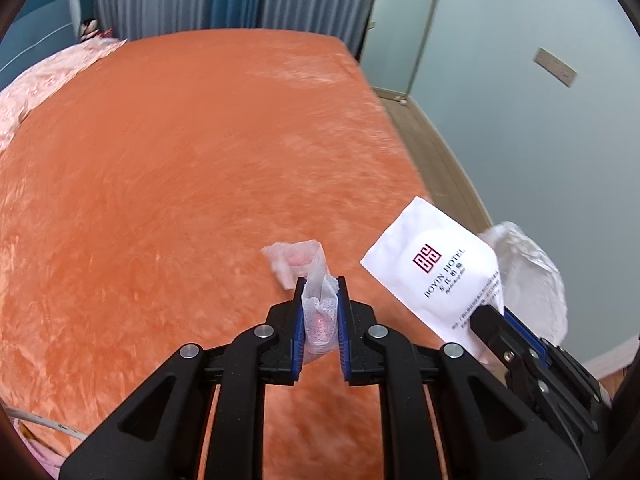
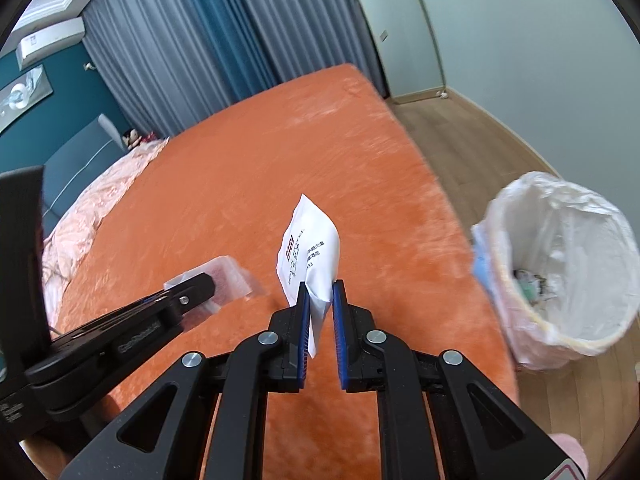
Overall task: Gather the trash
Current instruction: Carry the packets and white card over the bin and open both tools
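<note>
Orange bedspread (image 1: 168, 184) lies below both loads — the left gripper (image 1: 320, 312) is clamped on a wipe (image 1: 316, 304), the right gripper (image 2: 320, 320) on a packet (image 2: 310, 248). Carrying looks underway; next, both must reach over the bin (image 2: 560, 272) beside the bed and release.

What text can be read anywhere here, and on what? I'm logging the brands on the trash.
"BOYIN HOTEL", under a red square logo, on the white packet held in the right hand-held gripper.
Smaller print lines on that packet: too small to read.
Label on the air conditioner: too blurred to read.
Perforated wrapper in the left hand-held gripper: no text.
</note>
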### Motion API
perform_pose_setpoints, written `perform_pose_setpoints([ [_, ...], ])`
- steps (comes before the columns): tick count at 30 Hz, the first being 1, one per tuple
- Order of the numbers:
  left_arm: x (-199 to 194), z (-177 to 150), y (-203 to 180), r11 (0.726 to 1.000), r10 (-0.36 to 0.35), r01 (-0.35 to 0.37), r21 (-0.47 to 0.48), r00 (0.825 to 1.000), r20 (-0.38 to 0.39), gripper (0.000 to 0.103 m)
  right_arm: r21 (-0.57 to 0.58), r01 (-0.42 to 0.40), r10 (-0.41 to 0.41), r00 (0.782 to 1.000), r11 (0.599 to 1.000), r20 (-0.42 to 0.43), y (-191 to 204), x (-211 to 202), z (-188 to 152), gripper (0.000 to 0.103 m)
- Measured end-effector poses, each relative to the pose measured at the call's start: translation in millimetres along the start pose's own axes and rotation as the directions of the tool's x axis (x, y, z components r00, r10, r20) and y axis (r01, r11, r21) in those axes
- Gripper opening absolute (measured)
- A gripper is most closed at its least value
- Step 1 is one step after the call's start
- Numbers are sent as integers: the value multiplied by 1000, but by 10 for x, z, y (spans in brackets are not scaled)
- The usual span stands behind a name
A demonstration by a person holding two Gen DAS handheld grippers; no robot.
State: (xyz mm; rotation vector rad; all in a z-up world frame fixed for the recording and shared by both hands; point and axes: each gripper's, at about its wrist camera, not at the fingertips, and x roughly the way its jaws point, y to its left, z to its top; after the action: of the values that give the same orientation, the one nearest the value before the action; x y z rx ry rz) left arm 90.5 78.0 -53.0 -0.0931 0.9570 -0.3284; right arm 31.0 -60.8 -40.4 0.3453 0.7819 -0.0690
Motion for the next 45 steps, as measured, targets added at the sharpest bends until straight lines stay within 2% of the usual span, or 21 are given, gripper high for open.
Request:
perform_pose_setpoints([
  [6, -301, -6, -542, 992, -54, 49, 113, 998, 44, 13, 44, 52, -54, 997, 998, 60, -359, -336, 30, 11],
  [17, -474, 46, -1354, 960, -159, 141, 243, 986, 56, 13, 161, 130, -153, 978, 978, 145, -1017, -815, 81, 11],
  [23, -401, 95, -1725, 941, -202, 184, 283, 979, 36, 13, 226, 179, -220, 960, 958, 175, -1407, -981, 132, 11],
  [33, -80, 144, -2166, 915, -283, 287, 282, 957, -55, 13, 314, 237, -302, 937, 919, 177, -1883, -1067, 78, 11],
  [45, 201, 110, -2460, 899, -260, 271, 343, 962, -78, 13, 333, 266, -326, 935, 905, 139, -1987, -903, 41, 11],
])
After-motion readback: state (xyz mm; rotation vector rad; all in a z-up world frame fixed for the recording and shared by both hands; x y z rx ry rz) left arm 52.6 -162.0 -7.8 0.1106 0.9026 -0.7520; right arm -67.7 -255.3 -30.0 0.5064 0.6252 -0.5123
